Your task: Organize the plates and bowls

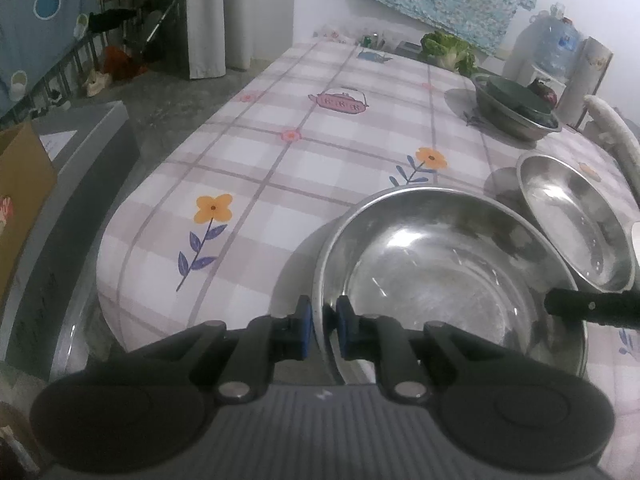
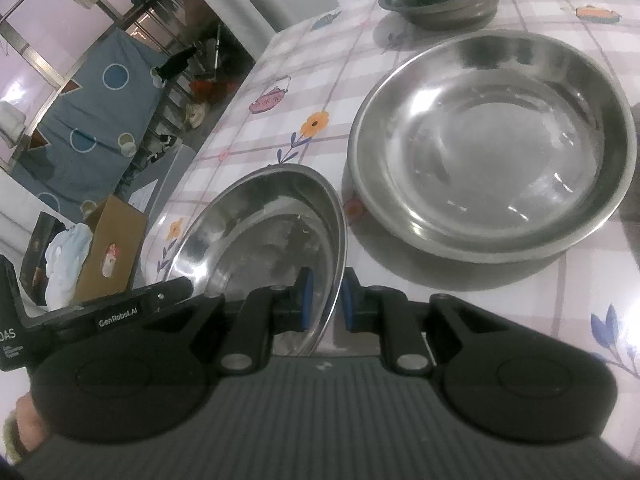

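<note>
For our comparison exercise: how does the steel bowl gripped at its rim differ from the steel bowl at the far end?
The gripped bowl is empty; the far bowl holds dark green dishes. The left gripper and right gripper clamp the gripped bowl's rim; nothing touches the far bowl. Both are round, shiny steel.

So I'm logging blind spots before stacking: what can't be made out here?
- Left wrist view: near rim of the held steel bowl, hidden behind the left gripper.
- Right wrist view: far bowl's green contents, cut by the top edge.
- Right wrist view: whether the tilted bowl in the right gripper touches the table.
</note>
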The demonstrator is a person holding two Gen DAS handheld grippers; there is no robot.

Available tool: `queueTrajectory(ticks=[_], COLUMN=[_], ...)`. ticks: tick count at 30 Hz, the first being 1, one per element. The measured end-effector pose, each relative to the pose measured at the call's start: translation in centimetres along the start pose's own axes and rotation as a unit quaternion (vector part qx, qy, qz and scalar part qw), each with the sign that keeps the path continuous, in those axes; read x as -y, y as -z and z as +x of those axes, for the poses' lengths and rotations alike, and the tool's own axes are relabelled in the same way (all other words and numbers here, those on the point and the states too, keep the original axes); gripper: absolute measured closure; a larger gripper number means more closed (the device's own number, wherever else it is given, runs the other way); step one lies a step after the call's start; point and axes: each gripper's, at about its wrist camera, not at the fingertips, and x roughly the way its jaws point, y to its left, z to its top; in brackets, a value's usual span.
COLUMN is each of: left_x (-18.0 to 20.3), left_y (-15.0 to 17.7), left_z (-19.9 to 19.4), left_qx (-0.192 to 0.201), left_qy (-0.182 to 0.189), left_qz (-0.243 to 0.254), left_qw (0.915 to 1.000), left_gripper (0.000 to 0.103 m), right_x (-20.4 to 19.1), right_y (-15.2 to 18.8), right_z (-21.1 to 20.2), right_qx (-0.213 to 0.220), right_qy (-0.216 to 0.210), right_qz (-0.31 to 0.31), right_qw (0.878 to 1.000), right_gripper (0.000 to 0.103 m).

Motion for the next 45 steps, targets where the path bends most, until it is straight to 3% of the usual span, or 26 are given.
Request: queueTrajectory(ticks=[27, 40, 45], left_x=[1.7, 3.6, 3.4], left_y=[0.1, 0.5, 0.4], left_z=[-0.1, 0.5, 0.2], left_qx=[-0.003, 0.003, 0.001], left_qy=[-0.026, -0.066, -0.058], left_qz=[0.03, 0.066, 0.06], left_qw=[0.9992, 0.9956, 0.9965], left_gripper=[0.086, 0.083, 0.083], right_x=[0.3, 0.8, 0.6], right_y=[0.6, 1.4, 1.3], right_z=[-0.1, 0.8, 0.4], right_qx=[0.007, -0.001, 0.002], right_qy=[0.009, 0.017, 0.018], right_qz=[-0.014, -0.017, -0.018], right_qw=[1.0, 1.0, 1.0], right_gripper=[0.089, 0.089, 0.089])
